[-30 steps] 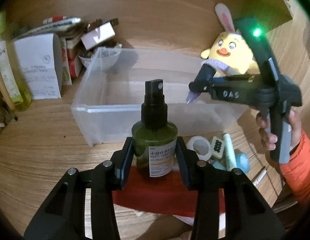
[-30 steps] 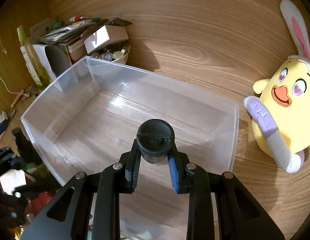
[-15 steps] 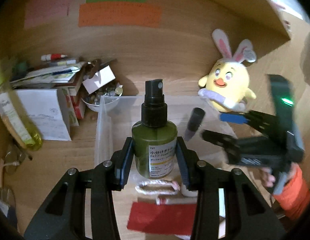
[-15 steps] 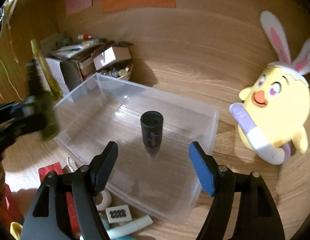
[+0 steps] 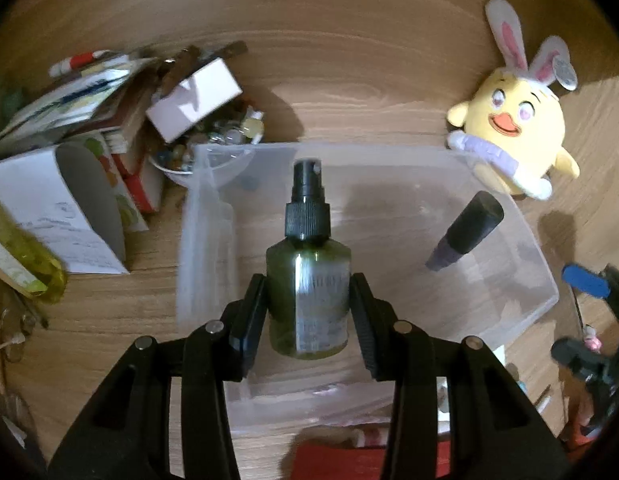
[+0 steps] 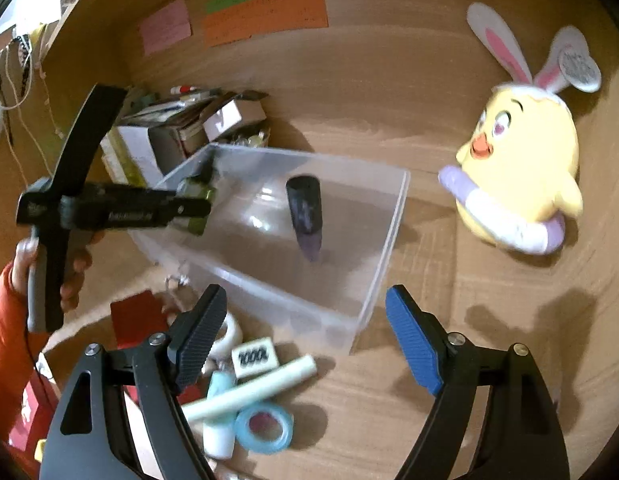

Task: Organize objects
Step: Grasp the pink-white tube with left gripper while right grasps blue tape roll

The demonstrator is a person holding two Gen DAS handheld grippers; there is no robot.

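Observation:
My left gripper (image 5: 307,312) is shut on a dark green spray bottle (image 5: 308,280) and holds it over the left part of a clear plastic bin (image 5: 529,304). The left gripper (image 6: 193,210) with the bottle also shows in the right wrist view at the bin's left rim. A black cylindrical bottle (image 5: 465,230) stands in the bin's right part; it also shows in the right wrist view (image 6: 305,214). My right gripper (image 6: 305,340) is open and empty, in front of the clear bin (image 6: 383,248).
A yellow bunny-eared plush (image 6: 521,172) sits right of the bin. Small items lie in front of the bin: a pale green tube (image 6: 249,388), a blue tape ring (image 6: 263,428), a white eraser (image 6: 253,356), a red card (image 6: 137,316). Boxes and papers (image 5: 81,132) are stacked at the left.
My right gripper has pulled back from the bin, leaving the black bottle standing inside. My left gripper has carried the spray bottle forward over the bin.

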